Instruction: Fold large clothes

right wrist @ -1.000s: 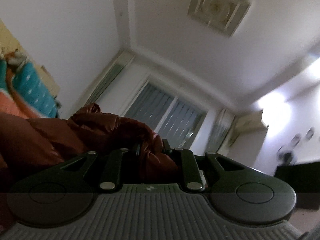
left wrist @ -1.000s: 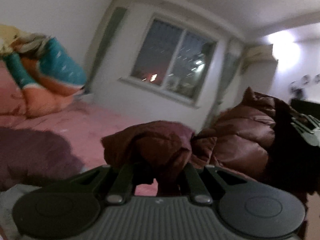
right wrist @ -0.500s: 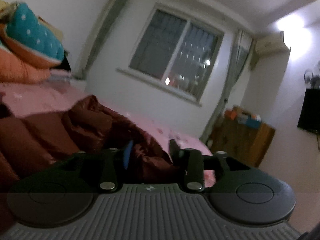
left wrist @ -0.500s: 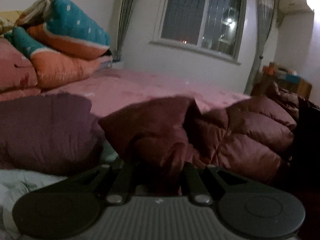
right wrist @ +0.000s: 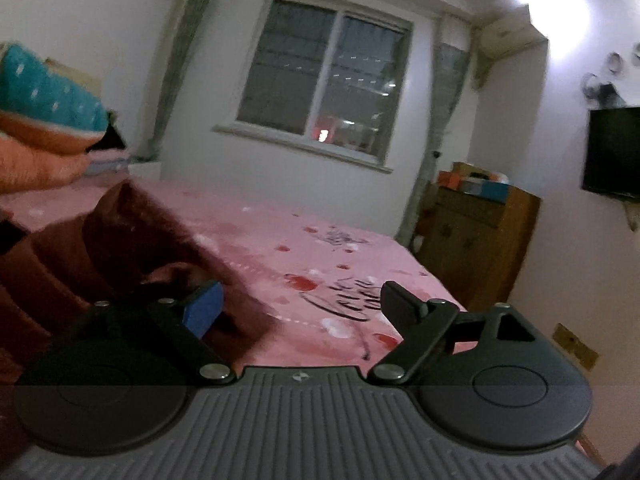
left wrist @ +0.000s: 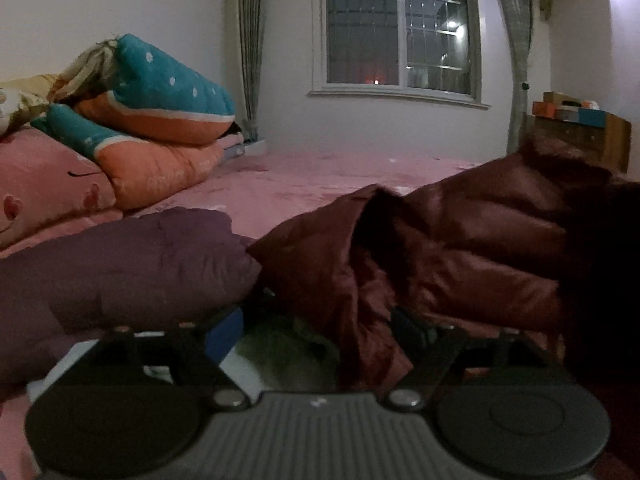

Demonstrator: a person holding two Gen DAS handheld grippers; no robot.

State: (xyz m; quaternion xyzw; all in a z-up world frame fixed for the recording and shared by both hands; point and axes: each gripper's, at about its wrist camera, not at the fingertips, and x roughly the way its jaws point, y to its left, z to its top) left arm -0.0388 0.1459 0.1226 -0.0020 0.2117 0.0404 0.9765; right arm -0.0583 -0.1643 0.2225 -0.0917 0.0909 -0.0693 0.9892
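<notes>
A dark red puffer jacket (left wrist: 460,248) lies bunched on the pink bed (left wrist: 320,180). In the left wrist view a fold of it hangs between the spread fingers of my left gripper (left wrist: 316,332), which is open. In the right wrist view the jacket (right wrist: 80,248) lies at the left, against the blue-padded left finger (right wrist: 202,306). My right gripper (right wrist: 300,304) is open and holds nothing, with pink sheet between its fingers.
A purple garment (left wrist: 120,268) lies left of the jacket. Folded teal and orange quilts (left wrist: 152,112) are stacked at the bed's head. A wooden cabinet (right wrist: 480,240) stands by the window wall, and a TV (right wrist: 612,152) hangs on the right.
Both grippers have come down from a raised pose to the bed and opened, letting go of the red jacket, which now rests on the bed.
</notes>
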